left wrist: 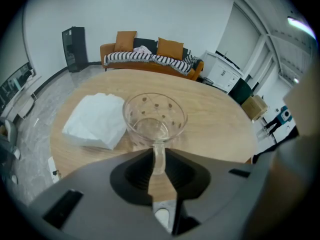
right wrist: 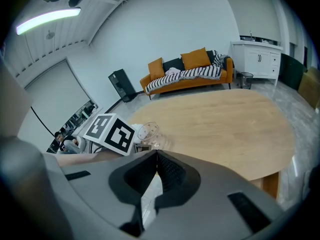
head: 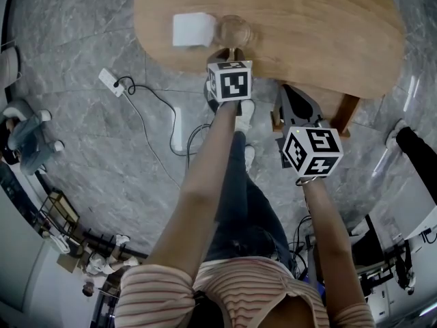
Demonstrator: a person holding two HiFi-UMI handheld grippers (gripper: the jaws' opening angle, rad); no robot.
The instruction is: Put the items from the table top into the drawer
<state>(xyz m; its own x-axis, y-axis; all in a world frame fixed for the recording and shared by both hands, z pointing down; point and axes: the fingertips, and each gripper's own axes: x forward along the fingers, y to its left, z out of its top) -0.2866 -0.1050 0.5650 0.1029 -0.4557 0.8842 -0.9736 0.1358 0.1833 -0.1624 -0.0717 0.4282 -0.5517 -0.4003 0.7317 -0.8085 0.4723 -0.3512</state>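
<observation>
step in hand: taking up the glass mug (left wrist: 154, 118) by its handle (left wrist: 158, 159).

position. the mug stands upright on the wooden desk (left wrist: 220, 129), near the edge closest to the person. a folded white tissue (left wrist: 96, 120) lies just beside it, on its left in the left gripper view. the handle points straight back at the left tongs (left wrist: 158, 153).

tongs state. the left tongs are closed on the handle, one pad on each side, and the bowl of the mug lies outside the jaws. the right tongs (right wrist: 156, 153) are closed with nothing between them and hang off the desk edge.

procedure (judged from the scene):
1. glass is smooth and the handle is thin, so the pads should sit squarely at mid-handle before any lift.
2. lift straight up first. the bowl's weight hangs forward of the grip and will probably try to swing the mug downward.
3. keep the mug level and move slowly to prevent it slipping or twisting.
4. clear the tissue on the way so it is not dragged.
5. the drawer shows in no view. the free right tongs appear best placed to open it.
</observation>
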